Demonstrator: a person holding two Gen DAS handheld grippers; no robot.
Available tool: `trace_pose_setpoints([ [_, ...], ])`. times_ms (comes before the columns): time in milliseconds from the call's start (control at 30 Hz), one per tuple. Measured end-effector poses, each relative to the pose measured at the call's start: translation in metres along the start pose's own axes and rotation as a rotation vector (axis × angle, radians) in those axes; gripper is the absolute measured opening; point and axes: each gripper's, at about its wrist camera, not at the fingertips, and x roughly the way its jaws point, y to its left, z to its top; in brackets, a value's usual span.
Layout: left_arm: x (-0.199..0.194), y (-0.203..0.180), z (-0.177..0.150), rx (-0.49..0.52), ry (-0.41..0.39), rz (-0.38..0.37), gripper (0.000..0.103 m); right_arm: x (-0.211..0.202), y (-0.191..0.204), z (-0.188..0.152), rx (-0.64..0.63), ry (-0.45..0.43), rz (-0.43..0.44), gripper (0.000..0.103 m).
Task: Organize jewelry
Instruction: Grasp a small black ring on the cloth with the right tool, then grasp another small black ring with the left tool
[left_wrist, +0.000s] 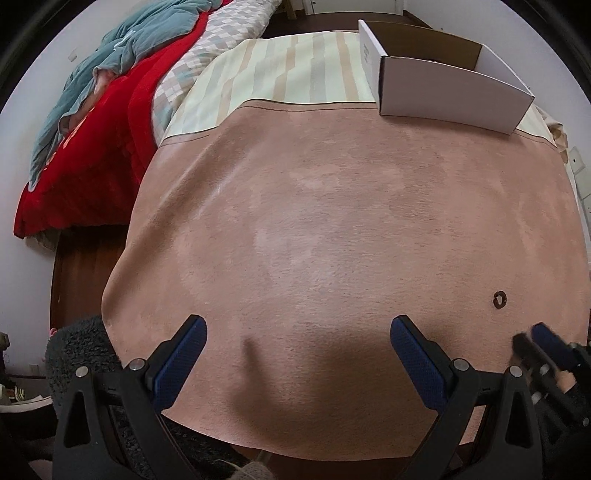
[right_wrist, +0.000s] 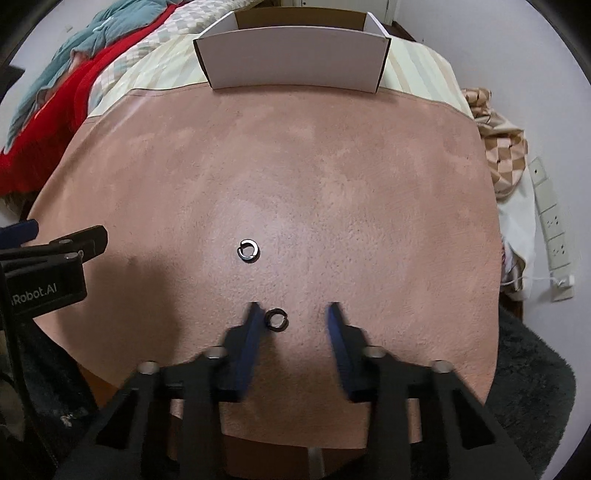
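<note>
Our right gripper (right_wrist: 293, 306) stood over the near ring (right_wrist: 277, 318), jaws apart in its own blurred view, the ring lying beside the left finger and not visibly pinched. Our left gripper (left_wrist: 299, 325) hung wide and empty above the pink mat (left_wrist: 332, 221) on the worktop. A second ring (right_wrist: 248, 251) lay further out. The white box (right_wrist: 295, 59) waited at the far edge, its inside hidden from us; we judged both rings remained unsorted.
</note>
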Motion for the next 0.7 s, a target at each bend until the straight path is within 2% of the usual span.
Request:
trace_pose_setpoints([
  [133, -0.004, -0.012, 0.001, 0.026, -0.008, -0.017, 0.102, -0.003, -0.016, 0.002, 0.06, -0.017, 0.043, 0.013],
  [300, -0.007, -0.037, -0.002, 0.076, -0.012, -0.069, 0.102, -0.017, -0.059, 0.011, 0.194, -0.072, 0.094, 0.013],
  [500, -0.009, -0.083, -0.005, 0.145, -0.016, -0.172, 0.101, -0.027, -0.101, 0.02, 0.277, -0.107, 0.063, 0.013],
  [600, -0.008, -0.103, -0.006, 0.183, -0.017, -0.2, 0.101, -0.029, -0.11, 0.021, 0.294, -0.111, 0.054, 0.013],
  [633, -0.008, -0.109, -0.008, 0.192, -0.016, -0.208, 0.098, -0.029, -0.112, 0.021, 0.296, -0.111, 0.052, 0.013],
  [700, -0.007, -0.118, -0.01, 0.214, -0.019, -0.218, 0.083, -0.027, -0.115, 0.02, 0.301, -0.11, 0.05, 0.013],
])
